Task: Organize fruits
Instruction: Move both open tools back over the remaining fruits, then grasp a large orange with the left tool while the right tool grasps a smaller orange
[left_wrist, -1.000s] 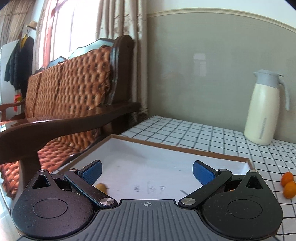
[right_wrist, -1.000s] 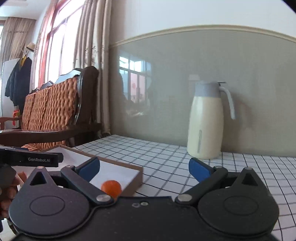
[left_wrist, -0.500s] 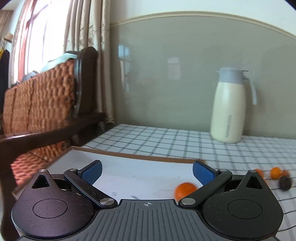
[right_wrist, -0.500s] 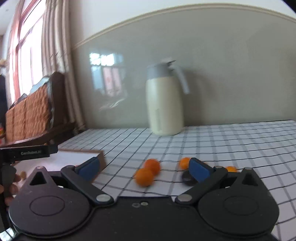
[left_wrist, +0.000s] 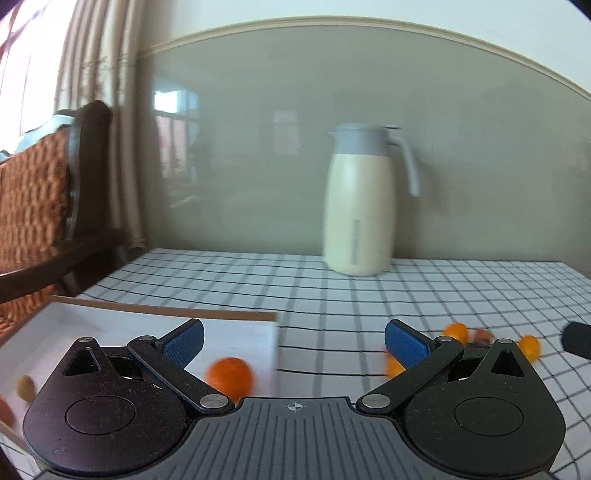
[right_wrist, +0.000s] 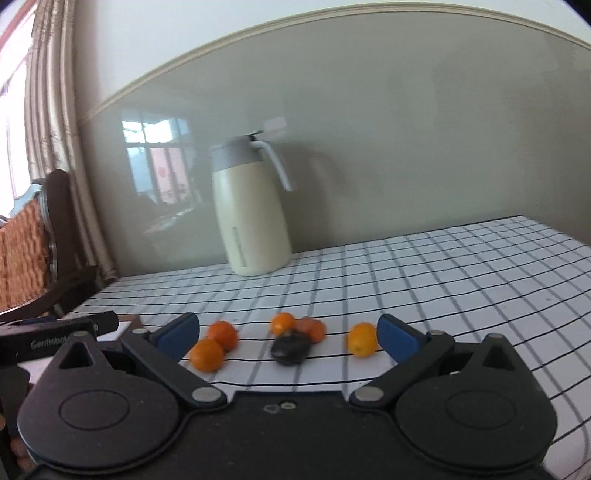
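A shallow white tray with a brown rim (left_wrist: 166, 314) lies at the table's left; an orange fruit (left_wrist: 229, 374) rests inside it near its right wall, and a small olive-coloured fruit (left_wrist: 26, 386) sits at its left. My left gripper (left_wrist: 293, 338) hovers open over the tray's right edge, holding nothing. In the right wrist view several small oranges (right_wrist: 207, 353) and a dark fruit (right_wrist: 290, 349) lie loose on the checked cloth. My right gripper (right_wrist: 288, 330) is open just in front of them, empty. The same loose fruits (left_wrist: 457, 331) show right of the left gripper.
A cream thermos jug (right_wrist: 249, 210) with a grey lid stands at the back by the wall. A wooden bench with woven cushions (left_wrist: 33, 206) sits beyond the table's left edge. The left gripper's body (right_wrist: 55, 334) shows at the left of the right wrist view.
Both grippers have swung to the right, away from the bench. The loose fruits have come into the middle of the right wrist view. Both stayed open.
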